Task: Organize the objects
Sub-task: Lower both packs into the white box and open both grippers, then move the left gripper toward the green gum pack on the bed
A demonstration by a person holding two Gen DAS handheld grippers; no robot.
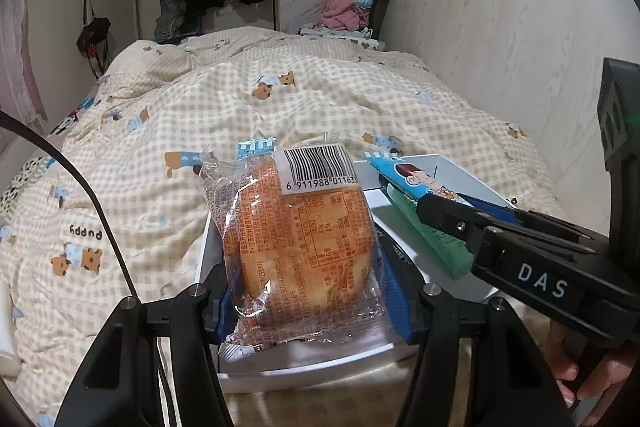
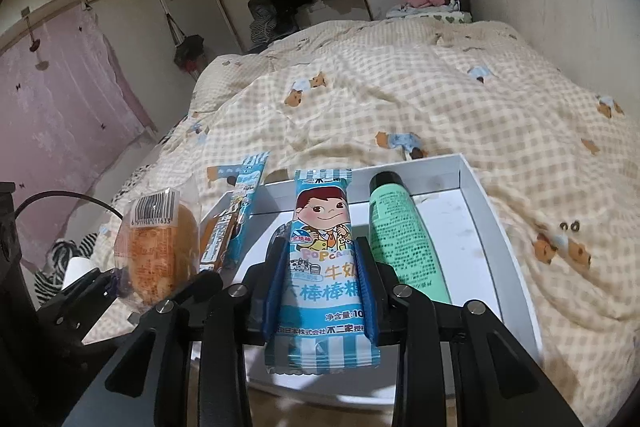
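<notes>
While the left gripper [image 1: 308,291] pinches the wrapped bread [image 1: 300,247] upright between both pads over the white tray [image 2: 480,195], the right gripper [image 2: 322,291] clamps the blue candy packet [image 2: 324,255] beside a green tube [image 2: 400,239].

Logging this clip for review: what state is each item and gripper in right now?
Left gripper: shut on the bread packet.
Bread packet: sealed, held above the white tray.
Right gripper: shut on the candy packet.
Candy packet: sealed, held over the tray.
Green tube: capped, lying in the tray.
White tray: open, resting on the bed.
</notes>
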